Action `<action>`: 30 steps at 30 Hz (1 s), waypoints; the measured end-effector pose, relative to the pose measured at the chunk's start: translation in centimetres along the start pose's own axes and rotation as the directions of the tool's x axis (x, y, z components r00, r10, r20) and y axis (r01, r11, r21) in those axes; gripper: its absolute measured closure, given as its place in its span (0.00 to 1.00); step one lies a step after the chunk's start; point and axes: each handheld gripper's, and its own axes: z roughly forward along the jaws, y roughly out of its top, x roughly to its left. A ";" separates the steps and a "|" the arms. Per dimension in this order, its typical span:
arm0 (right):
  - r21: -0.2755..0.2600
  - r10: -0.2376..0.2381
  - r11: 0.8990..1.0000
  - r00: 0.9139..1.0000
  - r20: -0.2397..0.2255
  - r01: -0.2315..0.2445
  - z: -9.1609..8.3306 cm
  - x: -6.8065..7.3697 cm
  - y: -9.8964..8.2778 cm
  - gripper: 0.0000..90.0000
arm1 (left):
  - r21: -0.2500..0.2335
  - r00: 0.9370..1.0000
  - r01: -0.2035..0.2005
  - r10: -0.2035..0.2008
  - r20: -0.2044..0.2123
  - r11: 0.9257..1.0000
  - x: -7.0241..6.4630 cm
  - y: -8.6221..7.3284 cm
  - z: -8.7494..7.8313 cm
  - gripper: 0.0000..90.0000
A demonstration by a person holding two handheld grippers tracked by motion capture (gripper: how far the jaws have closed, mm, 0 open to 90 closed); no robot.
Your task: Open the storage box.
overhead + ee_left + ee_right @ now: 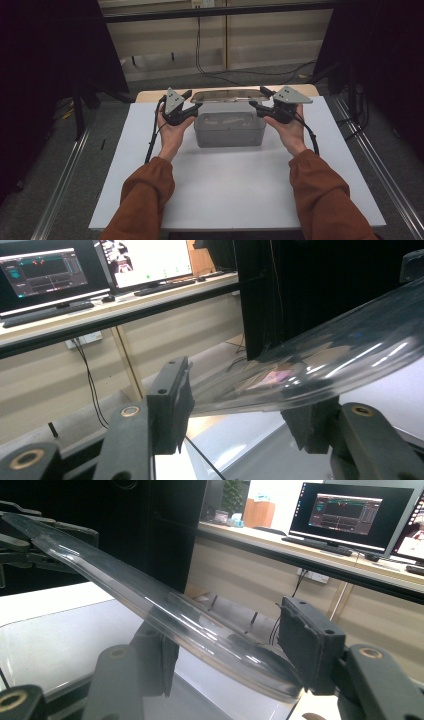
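Note:
A clear plastic lid point(227, 96) hangs just above a clear rectangular box point(230, 131) at the back middle of the white table top point(240, 195). My left gripper point(194, 100) is shut on the lid's left end and my right gripper point(256, 97) on its right end. In the left gripper view the lid point(340, 355) slants up to the right from between the jaws of my left gripper point(240, 410). The right gripper view shows the lid point(150, 605) running up to the left from my right gripper point(232, 655), with its rim against the pads.
Black curtains point(45, 60) close in both sides. Beyond the table's far edge, cables point(215, 70) lie on the floor below a wooden bench. Monitors point(350, 515) and keyboards stand on that bench. Metal rails point(65, 175) run along the table's sides.

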 end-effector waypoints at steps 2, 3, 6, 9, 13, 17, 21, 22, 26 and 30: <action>-0.001 0.004 1.000 1.000 -0.002 -0.004 0.0 -0.1 -0.1 0.47 | 0.005 1.000 0.002 -0.002 0.003 1.000 0.1 -0.1 0.1 0.56; 0.000 0.008 1.000 1.000 -0.002 -0.008 0.0 -0.2 -0.1 0.48 | 0.004 1.000 0.001 -0.001 0.006 1.000 0.1 -0.1 0.2 0.58; 0.002 0.006 1.000 1.000 0.001 -0.006 0.0 -0.3 -0.2 0.48 | 0.011 1.000 0.004 -0.004 0.003 1.000 0.2 -0.3 0.5 0.62; 0.011 0.004 1.000 1.000 -0.005 -0.004 0.2 -0.4 -0.1 0.47 | 0.011 1.000 0.009 -0.009 -0.002 1.000 0.2 -0.4 0.6 0.62; 0.016 -0.008 1.000 1.000 0.000 0.008 0.4 -0.7 0.1 0.47 | 0.012 1.000 0.000 0.000 -0.005 1.000 0.3 -0.2 0.7 0.65; 0.014 0.003 1.000 1.000 0.009 -0.003 0.6 -1.0 0.1 0.47 | 0.010 1.000 -0.015 0.015 -0.002 1.000 0.5 0.0 0.7 0.67; 0.029 -0.008 1.000 1.000 0.001 0.008 1.0 -1.3 -0.1 0.49 | 0.012 1.000 -0.029 0.029 0.002 1.000 0.6 0.0 0.7 0.68; 0.029 -0.005 1.000 1.000 0.003 0.005 1.0 -1.4 -0.2 0.49 | 0.010 1.000 -0.026 0.026 0.003 1.000 0.6 0.0 0.7 0.68; 0.028 0.008 1.000 1.000 0.021 -0.009 1.2 -2.0 -0.6 0.51 | 0.006 1.000 -0.018 0.018 0.000 1.000 0.7 0.1 0.8 0.69; 0.038 0.008 0.999 1.000 0.023 -0.009 1.4 -2.4 -1.0 0.53 | 0.004 1.000 -0.007 0.007 -0.002 1.000 1.0 0.2 1.0 0.69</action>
